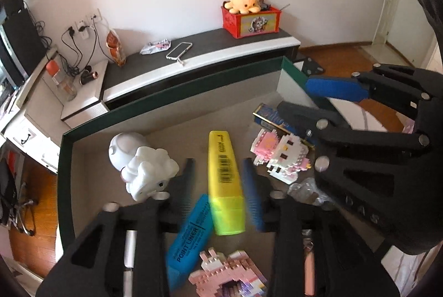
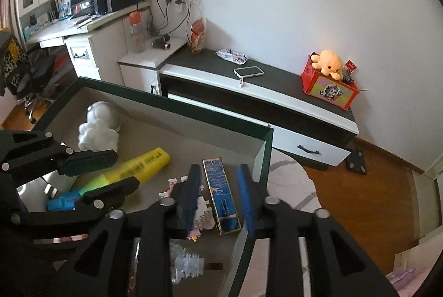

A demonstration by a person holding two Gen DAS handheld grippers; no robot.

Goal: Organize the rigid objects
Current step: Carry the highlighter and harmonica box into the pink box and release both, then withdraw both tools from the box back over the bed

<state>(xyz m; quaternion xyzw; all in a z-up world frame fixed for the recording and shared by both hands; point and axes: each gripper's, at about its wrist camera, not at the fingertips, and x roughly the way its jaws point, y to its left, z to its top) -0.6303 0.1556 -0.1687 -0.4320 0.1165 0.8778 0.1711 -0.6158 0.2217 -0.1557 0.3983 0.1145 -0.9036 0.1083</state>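
My left gripper hangs open over the green-rimmed box, its fingers either side of the yellow highlighter, not touching it. Only the left view shows the blue highlighter's "POINTLINER" label. My right gripper is open above the blue-gold case, near the box's right wall

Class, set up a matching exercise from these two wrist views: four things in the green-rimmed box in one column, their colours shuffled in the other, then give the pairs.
Things:
1. big highlighter
2. Point Liner marker
3. astronaut figure
4. block rabbit

Colours:
A. pink and white
B. yellow
C. white
D. blue

Pairs: 1-B, 2-D, 3-C, 4-A
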